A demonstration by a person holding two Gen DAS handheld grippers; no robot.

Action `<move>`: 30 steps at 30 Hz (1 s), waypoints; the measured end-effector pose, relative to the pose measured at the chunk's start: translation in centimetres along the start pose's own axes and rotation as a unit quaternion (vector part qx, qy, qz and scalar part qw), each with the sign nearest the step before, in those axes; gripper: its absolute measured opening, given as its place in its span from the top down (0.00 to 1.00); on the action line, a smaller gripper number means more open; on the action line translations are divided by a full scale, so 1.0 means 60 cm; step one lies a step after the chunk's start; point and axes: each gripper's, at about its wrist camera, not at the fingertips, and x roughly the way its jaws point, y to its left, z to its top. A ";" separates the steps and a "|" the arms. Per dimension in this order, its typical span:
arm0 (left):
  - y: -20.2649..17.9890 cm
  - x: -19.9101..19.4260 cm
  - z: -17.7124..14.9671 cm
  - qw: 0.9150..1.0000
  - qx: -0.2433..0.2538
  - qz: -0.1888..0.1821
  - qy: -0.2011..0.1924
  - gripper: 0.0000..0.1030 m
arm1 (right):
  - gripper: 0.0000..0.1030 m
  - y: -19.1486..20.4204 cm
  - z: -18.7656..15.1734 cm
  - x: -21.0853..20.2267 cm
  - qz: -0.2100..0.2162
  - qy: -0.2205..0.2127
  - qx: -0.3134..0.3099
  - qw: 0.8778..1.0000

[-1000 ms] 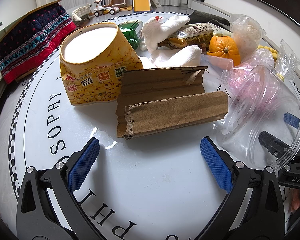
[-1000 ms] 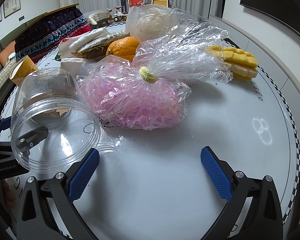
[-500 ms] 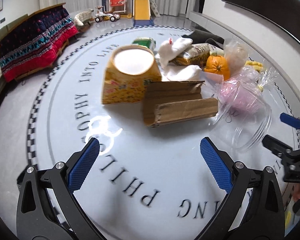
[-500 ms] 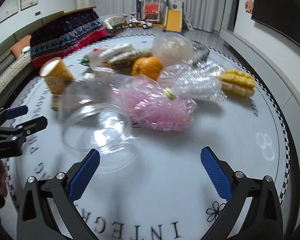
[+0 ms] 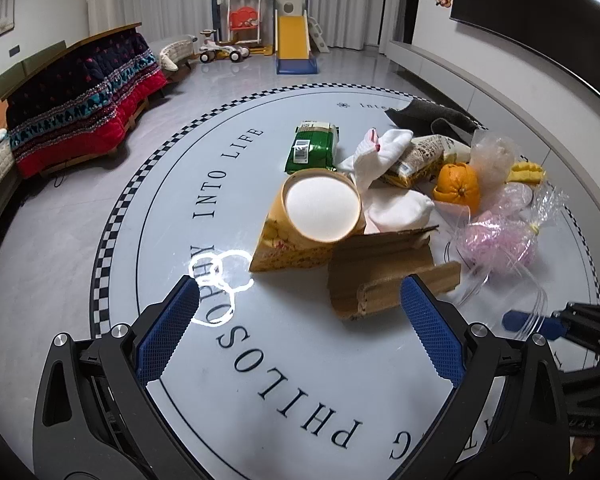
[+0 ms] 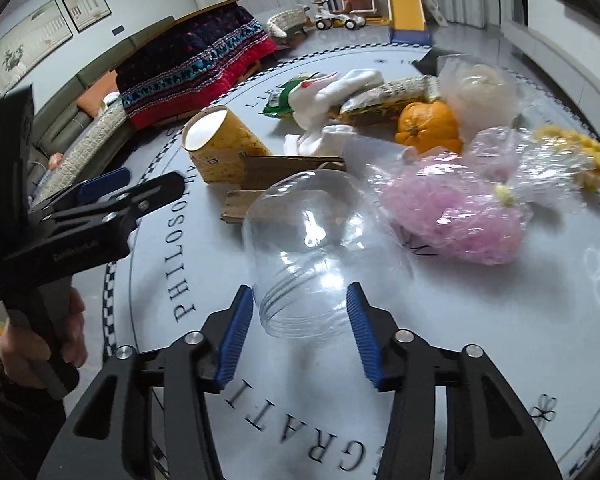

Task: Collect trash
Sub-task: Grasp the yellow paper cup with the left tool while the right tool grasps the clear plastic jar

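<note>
While the right gripper (image 6: 300,330) was closing on the clear plastic jar (image 6: 312,256) lying on the round mat (image 6: 480,340), pads flanked its threaded mouth; slick thin wall could've slipped or buckled. Left gripper (image 5: 296,320) hung wide open, empty.

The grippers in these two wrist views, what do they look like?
Both look alike: the left gripper and right gripper have glossy black angular frames with silver bolts, each with two fingers faced in blue ribbed pads. The right wrist view shows small white lettering, too blurred to read, on the left gripper's side.
</note>
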 end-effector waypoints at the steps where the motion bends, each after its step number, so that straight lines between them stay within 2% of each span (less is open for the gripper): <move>1: 0.000 0.010 0.010 1.000 -0.003 -0.002 0.001 0.06 | 0.69 0.007 0.002 0.001 0.007 -0.001 -0.004 1.000; 3: -0.003 0.024 0.023 1.000 -0.004 -0.004 0.004 0.06 | 0.89 0.018 0.007 0.001 0.017 0.000 -0.012 1.000; 5: -0.006 0.038 0.036 1.000 0.003 -0.005 0.004 0.06 | 0.95 0.028 0.009 0.001 0.001 -0.002 -0.022 1.000; 12: -0.006 0.083 0.060 0.999 0.023 -0.023 0.012 0.06 | 0.95 0.018 0.005 -0.018 0.006 -0.010 -0.019 1.000; 13: -0.004 0.091 0.061 0.999 0.020 -0.026 0.015 0.11 | 0.95 0.016 0.004 -0.023 0.006 -0.011 -0.019 1.000; 15: 0.000 0.103 0.059 0.999 0.009 -0.041 0.024 0.32 | 0.95 0.016 0.006 -0.027 0.005 -0.012 -0.020 1.000; 17: 0.009 0.099 0.056 0.999 -0.008 -0.045 0.019 0.33 | 0.95 0.018 0.007 -0.036 0.003 -0.016 -0.023 1.000; 24: 0.031 0.007 0.051 0.999 -0.020 -0.041 -0.021 0.33 | 0.95 0.049 0.013 -0.081 0.006 -0.037 -0.044 0.998; 30: 0.070 -0.089 0.027 0.998 -0.033 -0.019 -0.048 0.33 | 0.95 0.113 0.006 -0.100 0.026 -0.042 -0.074 0.996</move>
